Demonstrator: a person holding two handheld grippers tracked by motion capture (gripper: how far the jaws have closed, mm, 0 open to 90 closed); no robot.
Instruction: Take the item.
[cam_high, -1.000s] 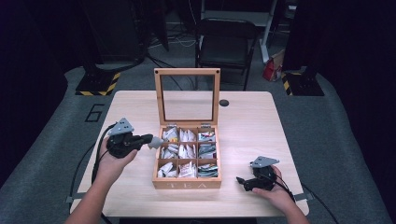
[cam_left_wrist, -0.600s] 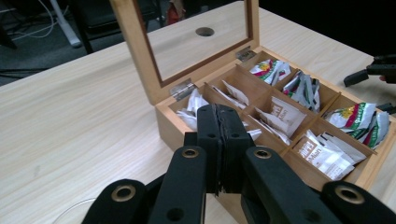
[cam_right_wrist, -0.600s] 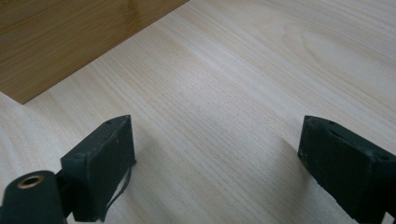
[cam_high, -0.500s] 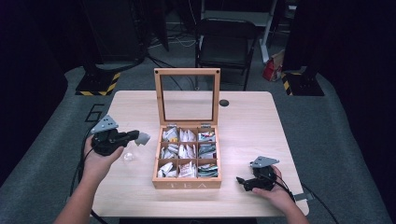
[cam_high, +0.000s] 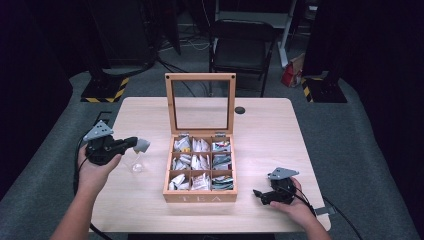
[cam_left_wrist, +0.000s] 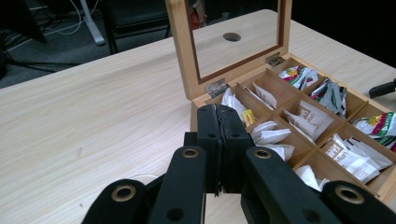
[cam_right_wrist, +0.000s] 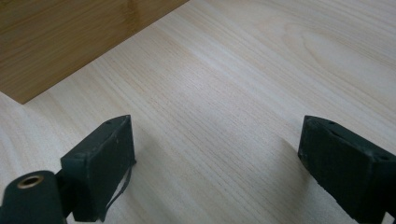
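Note:
An open wooden tea box (cam_high: 200, 197) stands mid-table, its glass lid (cam_high: 201, 80) upright at the back. Its compartments hold several tea packets (cam_high: 201, 161), also seen from the left gripper view (cam_left_wrist: 308, 116). My left gripper (cam_high: 138, 145) hovers left of the box, shut on a pale tea packet (cam_high: 142, 145); a translucent part (cam_high: 136, 165) hangs beneath it. In the left gripper view the jaws (cam_left_wrist: 219, 116) press together and hide the packet. My right gripper (cam_high: 260, 195) rests open on the table near the box's front right corner, nothing between its fingers (cam_right_wrist: 219, 158).
The light wooden table (cam_high: 280, 135) has a round black grommet (cam_high: 240, 110) behind the box. A black chair (cam_high: 242, 47) stands beyond the far edge. Cables trail off both front corners. Bare tabletop lies left and right of the box.
My left gripper has drawn back leftward from the box's left compartments, carrying the pale packet with it. The right gripper has stayed in place.

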